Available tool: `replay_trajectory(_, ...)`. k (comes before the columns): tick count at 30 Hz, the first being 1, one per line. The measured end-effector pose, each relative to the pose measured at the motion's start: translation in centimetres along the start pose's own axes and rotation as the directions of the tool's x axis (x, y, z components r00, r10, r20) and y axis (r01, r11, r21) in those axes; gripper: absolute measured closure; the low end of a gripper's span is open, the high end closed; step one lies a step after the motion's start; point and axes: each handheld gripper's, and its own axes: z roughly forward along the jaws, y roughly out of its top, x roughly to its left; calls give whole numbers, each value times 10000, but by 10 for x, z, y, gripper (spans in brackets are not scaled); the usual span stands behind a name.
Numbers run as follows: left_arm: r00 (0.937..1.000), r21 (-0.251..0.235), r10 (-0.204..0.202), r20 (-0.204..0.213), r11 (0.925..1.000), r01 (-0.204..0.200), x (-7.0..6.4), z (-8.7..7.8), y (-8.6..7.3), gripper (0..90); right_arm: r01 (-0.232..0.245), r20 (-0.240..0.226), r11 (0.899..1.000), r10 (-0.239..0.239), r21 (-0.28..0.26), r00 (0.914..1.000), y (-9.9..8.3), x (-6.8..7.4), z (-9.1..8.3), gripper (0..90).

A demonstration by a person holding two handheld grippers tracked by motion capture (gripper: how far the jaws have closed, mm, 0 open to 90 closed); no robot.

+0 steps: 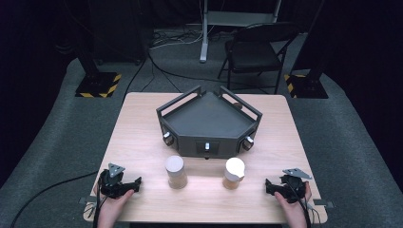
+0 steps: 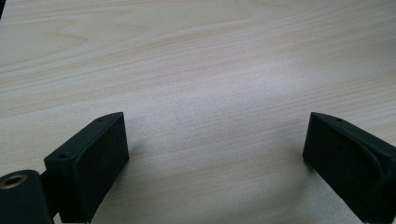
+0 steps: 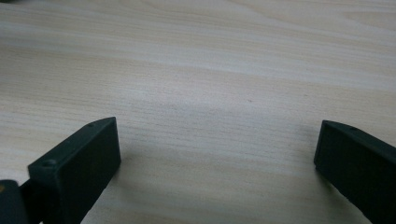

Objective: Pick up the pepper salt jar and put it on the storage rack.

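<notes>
Worktop of pale wood grain seen from above, with two jars near its front edge: left jar [image 1: 176, 172] with a flat pale lid, right jar [image 1: 234, 173] with a white spouted cap, both holding brownish powder, well apart from each other. Behind them, at the middle of the worktop, a dark angular tray [image 1: 207, 121] with raised rails and knobs on its front faces. Left claw [image 1: 137, 183] resting by the front left corner, pointing inward toward the left jar, near it but not touching. Right claw [image 1: 269, 185] by the front right corner, pointing toward the right jar, likewise apart from it. Left claw [image 2: 215, 149] in its own view spread wide over bare wood, nothing between the jaws; right claw [image 3: 217, 154] in its view equally wide and empty. Probably the very start: both claws parked, no jar grasped yet. Next move likely a level reach inward to each jar, jaws kept wide enough to straddle the body before closing. Around the worktop: grey carpet, dark curtains, a black folding chair [image 1: 254, 50] beyond the far edge, cables across the floor, hazard-striped stand bases [image 1: 99, 84].
</notes>
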Motion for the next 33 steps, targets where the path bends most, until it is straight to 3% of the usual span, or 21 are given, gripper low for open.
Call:
replay_trajectory(29, 10000, -1, 50, 81, 10000, -50, 2, -1, -1, 66, 17, -22, 10000, -17, 3, 10000, 0, 0, 0, 0)
replay_trajectory(33, 9991, 188, 293, 293, 9994, -299, 3, 1, 2, 4, 20, -22, 10000, -20, 3, 10000, 0, 0, 0, 0)
